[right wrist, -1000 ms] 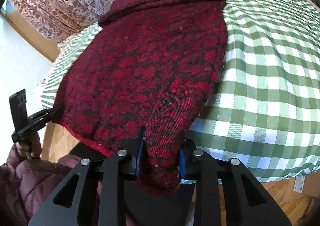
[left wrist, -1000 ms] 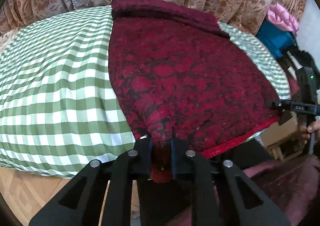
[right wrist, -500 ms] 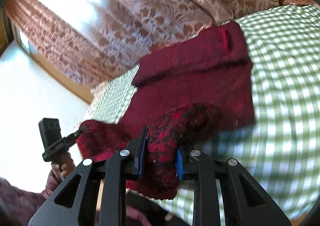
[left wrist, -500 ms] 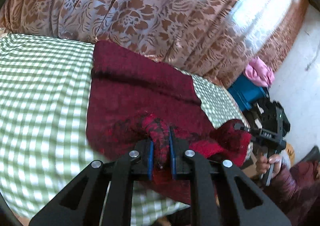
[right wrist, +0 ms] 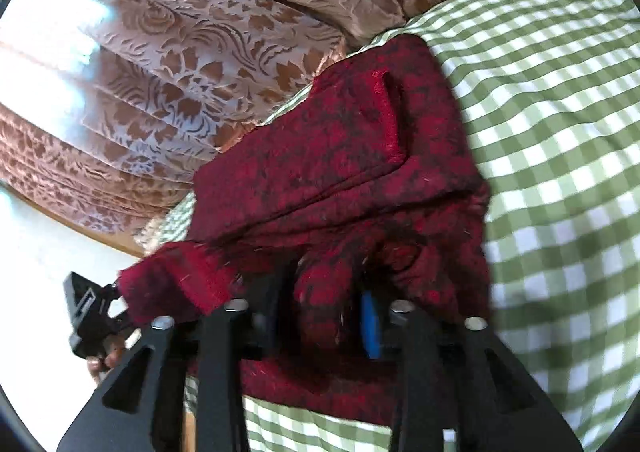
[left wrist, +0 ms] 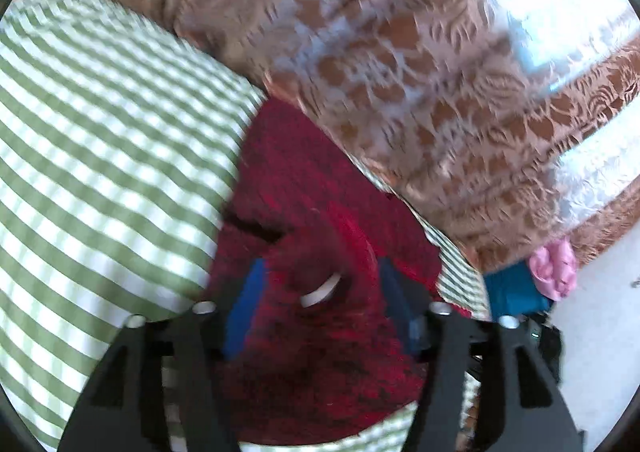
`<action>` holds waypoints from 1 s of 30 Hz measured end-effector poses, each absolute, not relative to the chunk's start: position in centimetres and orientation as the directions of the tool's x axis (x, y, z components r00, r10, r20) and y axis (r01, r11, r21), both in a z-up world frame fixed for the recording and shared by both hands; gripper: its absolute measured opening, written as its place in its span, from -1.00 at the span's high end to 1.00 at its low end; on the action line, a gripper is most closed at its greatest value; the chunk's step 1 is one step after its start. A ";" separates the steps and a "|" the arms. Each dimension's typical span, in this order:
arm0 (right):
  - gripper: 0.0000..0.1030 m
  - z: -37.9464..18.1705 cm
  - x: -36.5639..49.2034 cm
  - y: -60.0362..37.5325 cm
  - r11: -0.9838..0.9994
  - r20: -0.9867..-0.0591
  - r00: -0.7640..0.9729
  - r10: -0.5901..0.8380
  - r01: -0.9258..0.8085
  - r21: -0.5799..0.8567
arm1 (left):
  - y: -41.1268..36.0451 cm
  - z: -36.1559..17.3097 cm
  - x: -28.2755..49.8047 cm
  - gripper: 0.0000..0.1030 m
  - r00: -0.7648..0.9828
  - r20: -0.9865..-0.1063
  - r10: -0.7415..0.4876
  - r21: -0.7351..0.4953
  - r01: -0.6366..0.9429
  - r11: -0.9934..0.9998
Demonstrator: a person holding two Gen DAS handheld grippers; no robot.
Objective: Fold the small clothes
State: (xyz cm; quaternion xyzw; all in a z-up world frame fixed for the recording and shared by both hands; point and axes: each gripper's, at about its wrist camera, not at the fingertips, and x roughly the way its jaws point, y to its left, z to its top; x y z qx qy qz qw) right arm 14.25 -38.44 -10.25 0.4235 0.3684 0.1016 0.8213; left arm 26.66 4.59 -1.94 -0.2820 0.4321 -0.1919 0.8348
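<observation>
A dark red patterned garment (left wrist: 320,208) lies folded over on itself on the green checked bed cover (left wrist: 100,156). My left gripper (left wrist: 320,292) is open, its blue pads spread wide over the garment's folded edge, where a white label shows. In the right wrist view the garment (right wrist: 340,156) lies doubled, its hem laid on the far part. My right gripper (right wrist: 324,312) still has a bunch of the red cloth between its blue pads, which stand a little apart. The left gripper (right wrist: 92,316) shows at the garment's left corner.
A brown floral curtain (left wrist: 420,64) hangs right behind the bed. A blue box (left wrist: 516,292) and a pink bundle (left wrist: 556,272) lie on the floor at the right. The checked cover (right wrist: 560,132) stretches to the right of the garment.
Both grippers carried the near hem up and forward onto the far part of the garment. The left gripper has opened and let go. The right gripper's pads have loosened.
</observation>
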 end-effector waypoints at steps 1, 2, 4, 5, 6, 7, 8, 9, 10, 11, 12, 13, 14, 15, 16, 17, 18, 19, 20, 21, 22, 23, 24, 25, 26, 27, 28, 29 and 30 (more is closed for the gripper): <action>-0.46 -10.3 14.4 -38.6 0.594 -0.489 0.715 0.499 0.129 0.794 | 5.2 -1.8 26.6 -0.34 0.568 -0.613 -0.549 -0.622 0.081 0.779; -0.74 -10.0 14.2 -38.7 0.583 -0.470 0.728 0.500 0.118 0.804 | 6.0 -1.9 26.5 -0.43 0.581 -0.613 -0.536 -0.613 0.079 0.786; -0.77 -8.9 13.4 -39.0 0.598 -0.436 0.772 0.463 0.091 0.796 | 7.5 -2.4 26.2 -0.49 0.599 -0.619 -0.508 -0.588 0.075 0.805; -0.77 -8.5 13.1 -39.1 0.602 -0.426 0.779 0.460 0.079 0.794 | 7.7 -2.7 25.7 -0.49 0.594 -0.621 -0.511 -0.577 0.095 0.811; -0.79 -8.3 12.7 -39.2 0.600 -0.418 0.783 0.460 0.074 0.797 | 7.9 -3.1 25.3 -0.50 0.580 -0.623 -0.525 -0.568 0.125 0.813; -0.80 -8.1 11.9 -39.4 0.607 -0.418 0.790 0.450 0.072 0.791 | 7.9 -3.5 24.7 -0.51 0.568 -0.625 -0.535 -0.562 0.148 0.814; -0.81 -8.1 11.3 -39.4 0.624 -0.425 0.793 0.437 0.073 0.778 | 7.8 -4.0 23.8 -0.51 0.550 -0.628 -0.550 -0.554 0.180 0.813; -0.81 -8.2 10.4 -39.2 0.661 -0.448 0.792 0.415 0.077 0.747 | 7.7 -4.4 23.2 -0.51 0.538 -0.630 -0.560 -0.549 0.201 0.811; -0.81 -8.4 9.9 -39.1 0.685 -0.470 0.788 0.397 0.086 0.723 | 7.4 -5.2 22.2 -0.51 0.520 -0.634 -0.572 -0.543 0.228 0.808; -0.81 -8.9 9.3 -38.8 0.710 -0.497 0.780 0.380 0.098 0.697 | 7.1 -5.8 21.6 -0.50 0.506 -0.640 -0.578 -0.540 0.240 0.807; -0.81 -9.7 8.5 -38.4 0.736 -0.527 0.764 0.371 0.104 0.669 | 6.7 -6.5 21.2 -0.47 0.490 -0.647 -0.584 -0.541 0.245 0.805; -0.79 -10.5 8.1 -38.1 0.754 -0.550 0.751 0.365 0.108 0.648 | 6.5 -7.0 21.0 -0.42 0.478 -0.653 -0.587 -0.542 0.247 0.804; -0.64 -11.2 7.8 -37.7 0.774 -0.575 0.738 0.353 0.115 0.622 | 6.0 -7.4 20.9 -0.11 0.462 -0.661 -0.591 -0.543 0.250 0.802; -0.35 -12.2 7.7 -37.0 0.802 -0.611 0.717 0.336 0.122 0.584 | 5.6 -7.9 21.0 0.19 0.441 -0.672 -0.594 -0.542 0.254 0.801; -0.22 -12.9 7.7 -36.7 0.821 -0.636 0.704 0.317 0.132 0.555 | 5.1 -8.3 21.0 0.29 0.437 -0.695 -0.572 -0.516 0.251 0.819; 0.05 -13.6 7.8 -36.2 0.853 -0.674 0.691 0.262 0.161 0.497 | 4.8 -8.4 21.0 0.55 0.436 -0.702 -0.563 -0.505 0.253 0.825; 0.20 -14.0 7.8 -36.0 0.864 -0.684 0.691 0.233 0.176 0.472 | 4.6 -8.3 20.9 0.63 0.433 -0.704 -0.563 -0.505 0.252 0.826; 0.31 -14.1 7.7 -36.0 0.860 -0.679 0.698 0.229 0.182 0.477 | 4.7 -8.1 20.7 0.65 0.438 -0.704 -0.558 -0.500 0.252 0.829; 0.44 -14.1 7.5 -36.3 0.848 -0.672 0.704 0.231 0.193 0.493 | 4.6 -7.7 20.4 0.68 0.444 -0.704 -0.555 -0.492 0.259 0.831; 0.53 -13.9 7.2 -36.5 0.839 -0.666 0.707 0.237 0.196 0.507 | 4.6 -7.3 19.9 0.70 0.452 -0.705 -0.547 -0.478 0.268 0.837; 0.55 -13.6 6.7 -36.6 0.835 -0.658 0.713 0.241 0.193 0.515 | 4.7 -7.0 19.4 0.71 0.457 -0.706 -0.540 -0.467 0.273 0.841; 0.60 -13.3 6.4 -36.6 0.836 -0.655 0.715 0.244 0.187 0.515 | 4.7 -6.8 18.9 0.71 0.462 -0.707 -0.535 -0.459 0.276 0.845; 0.60 -12.9 5.9 -36.4 0.841 -0.652 0.716 0.250 0.173 0.513 | 4.8 -6.6 18.3 0.72 0.468 -0.708 -0.529 -0.451 0.277 0.849; 0.60 -12.6 5.3 -36.3 0.842 -0.650 0.716 0.255 0.166 0.513 | 4.9 -6.5 17.9 0.72 0.471 -0.710 -0.523 -0.446 0.274 0.852; 0.61 -12.3 4.7 -36.1 0.842 -0.648 0.715 0.263 0.158 0.516 | 5.0 -6.2 17.1 0.72 0.476 -0.713 -0.515 -0.439 0.269 0.857; 0.61 -12.1 4.0 -36.0 0.840 -0.647 0.712 0.274 0.150 0.521 | 5.1 -6.1 16.2 0.72 0.479 -0.717 -0.506 -0.429 0.269 0.862; 0.61 -11.9 3.5 -35.8 0.838 -0.646 0.710 0.281 0.146 0.525 | 5.1 -5.9 15.6 0.72 0.482 -0.724 -0.494 -0.416 0.266 0.869; 0.61 -11.9 3.0 -35.7 0.835 -0.645 0.707 0.289 0.143 0.531 | 5.1 -5.8 14.6 0.72 0.484 -0.735 -0.475 -0.397 0.261 0.880; 0.61 -11.9 2.2 -35.6 0.830 -0.645 0.703 0.300 0.141 0.539 | 5.0 -5.7 14.0 0.72 0.485 -0.740 -0.466 -0.389 0.256 0.885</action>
